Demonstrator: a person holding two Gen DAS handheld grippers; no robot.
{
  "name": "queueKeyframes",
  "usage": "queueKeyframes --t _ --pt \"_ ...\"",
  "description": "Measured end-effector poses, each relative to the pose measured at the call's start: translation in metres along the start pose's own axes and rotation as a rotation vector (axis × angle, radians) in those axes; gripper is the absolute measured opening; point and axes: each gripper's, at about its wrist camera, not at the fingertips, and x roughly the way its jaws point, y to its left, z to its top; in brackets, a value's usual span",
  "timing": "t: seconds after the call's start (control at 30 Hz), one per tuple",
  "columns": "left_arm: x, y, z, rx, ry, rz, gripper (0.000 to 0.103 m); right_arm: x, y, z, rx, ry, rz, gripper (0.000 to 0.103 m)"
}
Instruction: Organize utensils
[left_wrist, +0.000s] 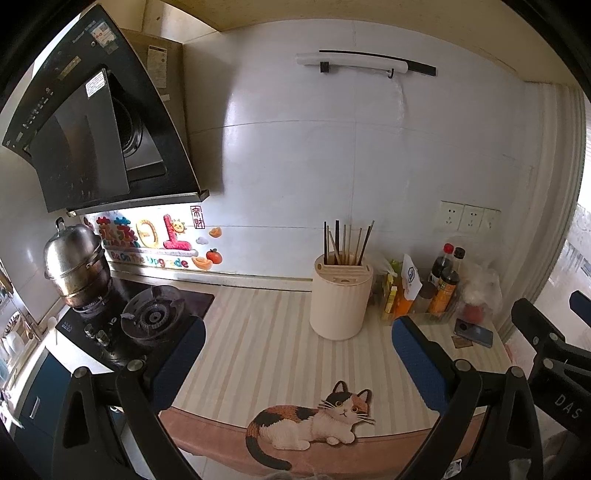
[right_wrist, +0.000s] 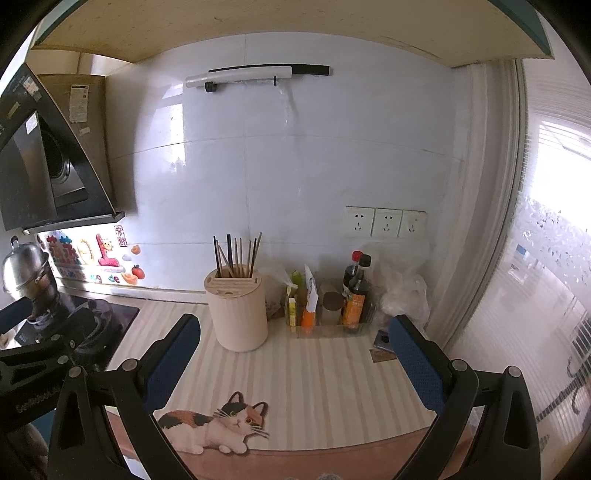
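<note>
A cream cylindrical utensil holder (left_wrist: 340, 299) (right_wrist: 238, 314) with a wooden slotted top stands on the striped counter mat (left_wrist: 273, 350) (right_wrist: 325, 373) near the back wall. Several chopsticks (left_wrist: 347, 242) (right_wrist: 237, 254) stick upright out of it. My left gripper (left_wrist: 297, 338) hovers open in front of the holder, nothing between its blue pads. My right gripper (right_wrist: 295, 334) is open too, with the holder just inside its left finger's line and empty space between the pads. The right gripper's black body (left_wrist: 554, 343) shows at the right edge of the left wrist view.
A gas stove (left_wrist: 147, 317) with a steel stacked pot (left_wrist: 75, 266) sits left, under a black range hood (left_wrist: 92, 122). Sauce bottles (right_wrist: 356, 295), packets and a plastic bag crowd the back right corner. A phone (left_wrist: 473, 331) lies near the window. A cat picture (left_wrist: 314, 421) marks the mat's front edge.
</note>
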Motion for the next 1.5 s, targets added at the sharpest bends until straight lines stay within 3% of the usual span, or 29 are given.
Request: queueKeyframes --t 1.5 --pt "0.013 0.003 0.003 0.002 0.007 0.009 0.103 0.017 -0.004 0.0 -0.011 0.01 0.014 0.103"
